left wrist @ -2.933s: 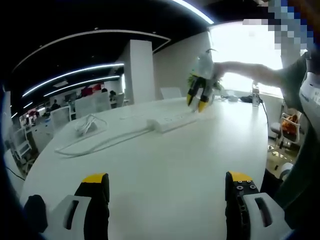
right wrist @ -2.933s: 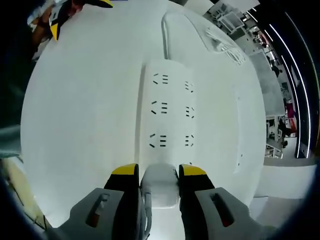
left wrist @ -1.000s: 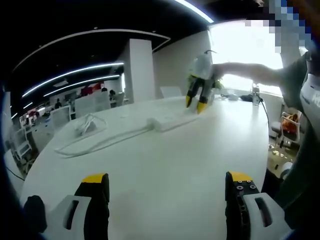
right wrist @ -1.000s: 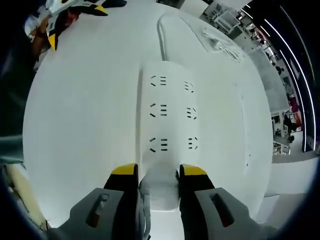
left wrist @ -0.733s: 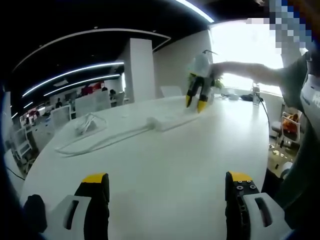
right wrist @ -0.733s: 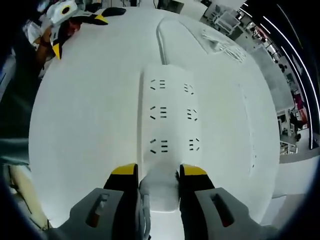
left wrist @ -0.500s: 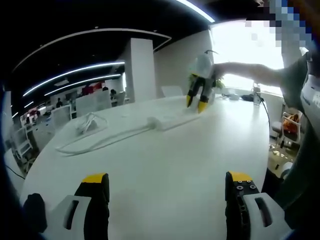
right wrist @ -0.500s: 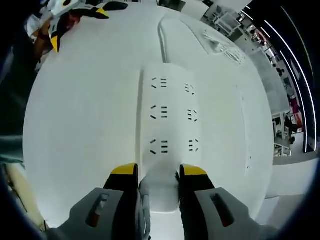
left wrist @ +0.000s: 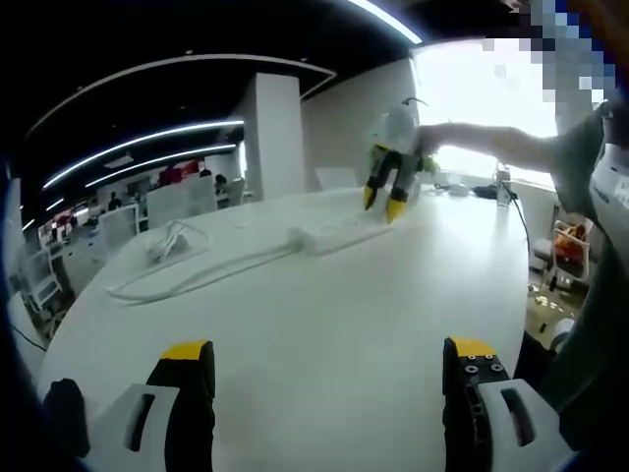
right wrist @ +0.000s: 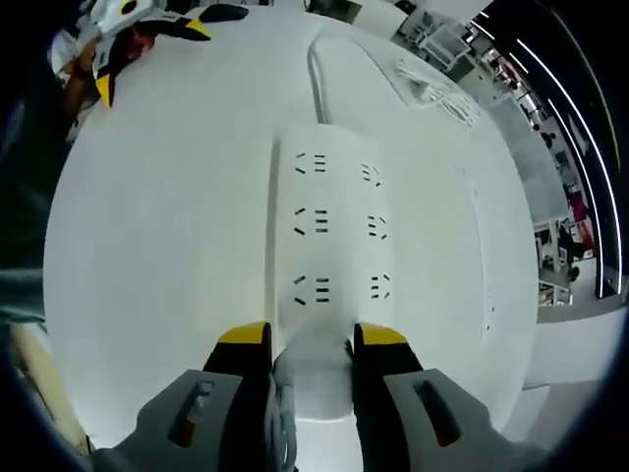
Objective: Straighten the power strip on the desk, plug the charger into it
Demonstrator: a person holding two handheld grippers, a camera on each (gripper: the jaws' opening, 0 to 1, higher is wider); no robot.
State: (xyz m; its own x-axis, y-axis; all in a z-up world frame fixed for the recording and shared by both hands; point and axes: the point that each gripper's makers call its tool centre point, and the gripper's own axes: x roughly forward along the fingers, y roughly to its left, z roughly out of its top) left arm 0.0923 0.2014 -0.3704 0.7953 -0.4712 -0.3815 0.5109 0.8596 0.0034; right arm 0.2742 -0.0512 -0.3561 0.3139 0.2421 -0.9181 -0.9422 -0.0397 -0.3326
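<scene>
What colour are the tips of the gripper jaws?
Yellow tips on black jaws, clearest in the right gripper view, where the right gripper is shut on the white power strip.

White power strip (right wrist: 329,236) lying flat on white desk (right wrist: 157,256), 2 rows of 3 sockets facing up, white cord (right wrist: 316,74) running off far end. White charger (right wrist: 313,369) upright at near end, touching strip's edge. Farther along desk, loose white cable bundle (right wrist: 437,84).
</scene>
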